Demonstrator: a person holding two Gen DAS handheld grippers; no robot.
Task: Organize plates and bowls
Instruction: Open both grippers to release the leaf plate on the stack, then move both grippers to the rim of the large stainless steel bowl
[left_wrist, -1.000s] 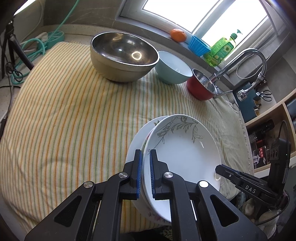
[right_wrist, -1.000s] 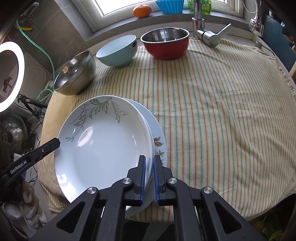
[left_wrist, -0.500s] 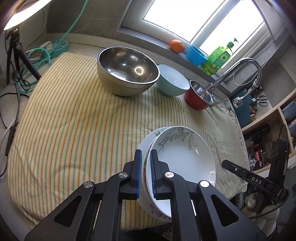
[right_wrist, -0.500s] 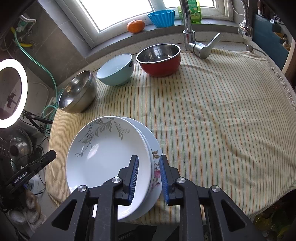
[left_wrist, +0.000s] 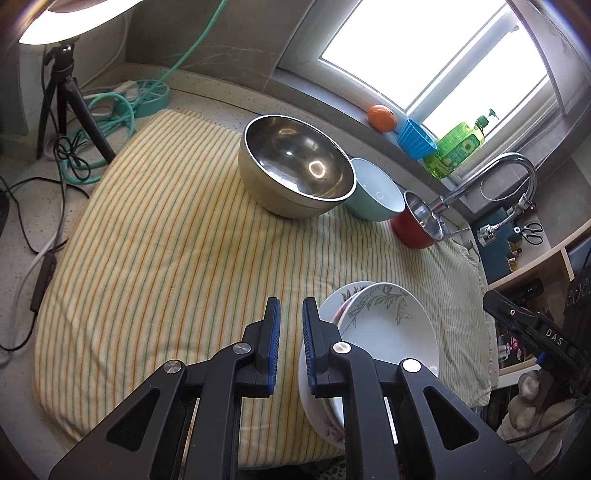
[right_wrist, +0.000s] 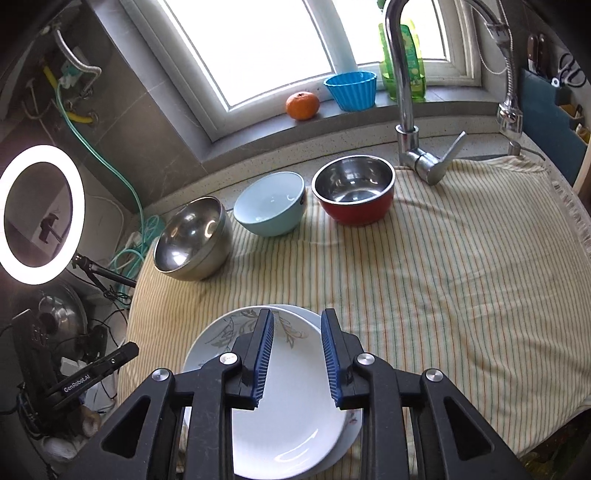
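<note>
Both grippers have been lifted clear of the stacked plates since a second ago — the rims that were pinched then are now released, and the stack is left lying on the striped cloth, low in the frame in both views. Placement of the plates looks finished, so the bowls are judged to be next: the large steel bowl, the pale blue bowl and the red-sided bowl are seen in a row toward the upper right of the left view. The right gripper has just been opened — its jaws are spread above the top plate, nothing pinched. The left gripper has just been eased to a narrow gap, empty, beside the stack's left edge.
</note>
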